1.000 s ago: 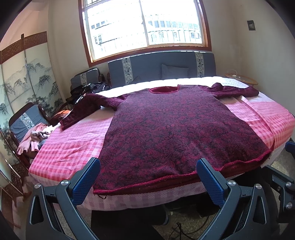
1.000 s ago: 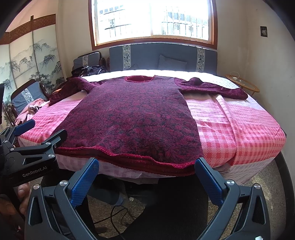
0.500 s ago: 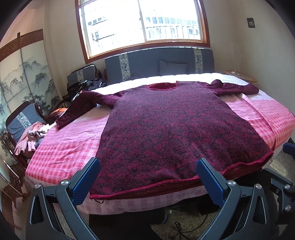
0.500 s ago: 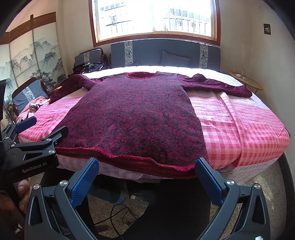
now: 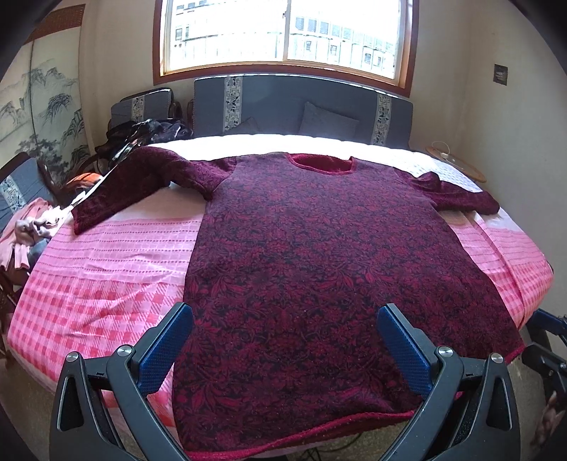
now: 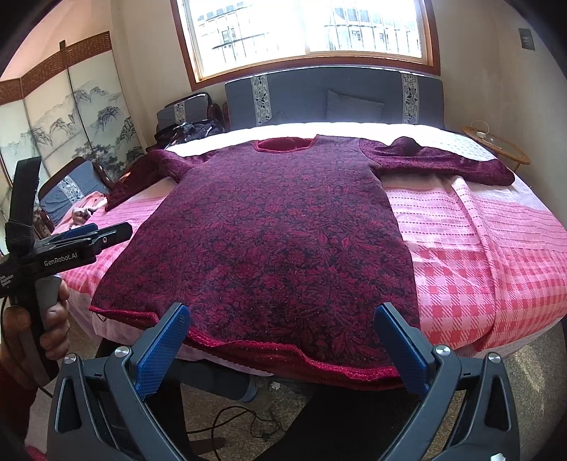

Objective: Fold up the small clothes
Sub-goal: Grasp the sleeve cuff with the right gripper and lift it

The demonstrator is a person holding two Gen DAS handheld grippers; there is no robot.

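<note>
Sunlight pours through a wide window [image 5: 283, 32] with a brown wooden frame at the far wall of a bedroom. Beneath it stands a grey padded headboard [image 5: 304, 103] with two patterned strips, and a painted folding screen [image 6: 71, 113] showing mountains and trees lines the left wall. Most of the room is taken by a bed [image 5: 99, 269] under a pink checked cover that turns white toward the headboard. A dark red sweater [image 5: 319, 266] with a leafy pattern lies flat on the cover, neck toward the headboard, both sleeves spread outward, its hem hanging just over the near edge of the bed. Left of the bed is a grey cushioned chair [image 6: 67, 188] with pink clothes [image 5: 28, 230] heaped on it; a small round side table [image 6: 496, 145] sits in the far right corner.

Just above the hem, the left gripper [image 5: 283, 351] has its blue fingers spread wide with nothing between them. The right gripper [image 6: 280, 351] is equally wide apart and empty, at the hem nearer the sweater's right side. In the right wrist view, "GenRobot.AI" is printed in white on the side of the left gripper.
</note>
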